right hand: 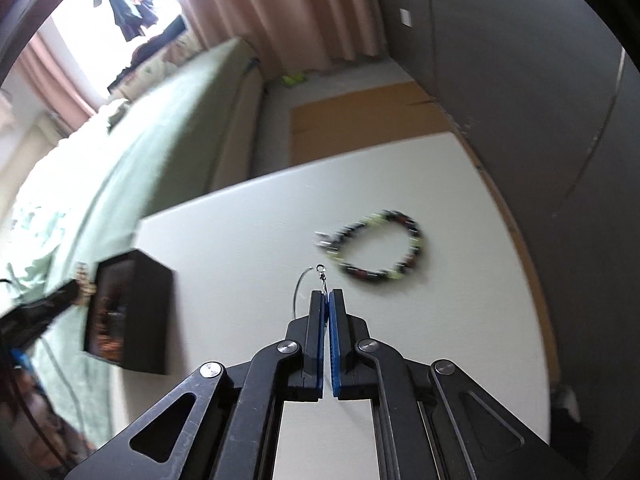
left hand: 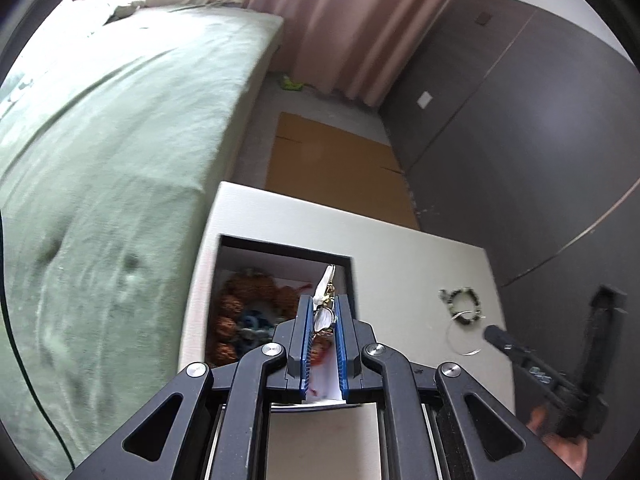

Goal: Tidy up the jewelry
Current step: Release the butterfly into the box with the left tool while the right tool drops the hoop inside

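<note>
Your left gripper [left hand: 324, 308] was clamped on a gold-and-white jewelry piece [left hand: 323, 312], held over the open black box [left hand: 280, 280] — only the left wrist view looked down into that box, at orange and blue pieces inside. Your right gripper [right hand: 327, 300] had its jaws pressed together on a thin wire hoop [right hand: 298, 292], lifted above the white tabletop [right hand: 240, 232]. Beyond it, the right wrist view showed the beaded bracelet [right hand: 384, 246] lying flat, the box well to its left. Farther off lay the green bed [left hand: 120, 120].

one beaded bracelet [right hand: 382, 246], one hoop earring [right hand: 306, 286], one box [right hand: 130, 312]
</note>
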Action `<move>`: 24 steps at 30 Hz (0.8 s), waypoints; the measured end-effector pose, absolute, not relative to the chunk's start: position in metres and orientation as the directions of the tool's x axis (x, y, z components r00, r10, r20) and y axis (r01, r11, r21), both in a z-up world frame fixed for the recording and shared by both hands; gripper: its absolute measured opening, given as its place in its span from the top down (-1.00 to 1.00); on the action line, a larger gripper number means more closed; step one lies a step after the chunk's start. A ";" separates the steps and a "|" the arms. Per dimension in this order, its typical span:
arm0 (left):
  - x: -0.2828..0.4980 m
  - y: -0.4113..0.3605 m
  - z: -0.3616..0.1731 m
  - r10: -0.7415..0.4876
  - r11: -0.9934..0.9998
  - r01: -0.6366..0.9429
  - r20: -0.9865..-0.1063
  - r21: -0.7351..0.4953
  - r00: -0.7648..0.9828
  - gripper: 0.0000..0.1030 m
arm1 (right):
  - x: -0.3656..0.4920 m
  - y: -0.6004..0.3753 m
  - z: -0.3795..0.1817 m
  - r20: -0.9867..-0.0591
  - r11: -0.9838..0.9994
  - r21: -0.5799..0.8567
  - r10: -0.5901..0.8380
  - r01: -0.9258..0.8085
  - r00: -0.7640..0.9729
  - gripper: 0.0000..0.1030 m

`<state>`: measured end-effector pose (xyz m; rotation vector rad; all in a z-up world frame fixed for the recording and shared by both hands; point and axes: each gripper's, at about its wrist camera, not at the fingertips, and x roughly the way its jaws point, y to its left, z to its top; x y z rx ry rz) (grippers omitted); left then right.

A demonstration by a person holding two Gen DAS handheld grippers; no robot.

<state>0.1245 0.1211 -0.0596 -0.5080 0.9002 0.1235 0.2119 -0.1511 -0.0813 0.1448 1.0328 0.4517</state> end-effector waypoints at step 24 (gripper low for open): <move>0.099 0.171 -0.047 -0.108 0.817 -0.353 -0.721 -0.457 0.684 -0.54 | 0.177 -0.035 -0.053 -0.528 0.597 0.609 0.796 -0.521 0.295 0.93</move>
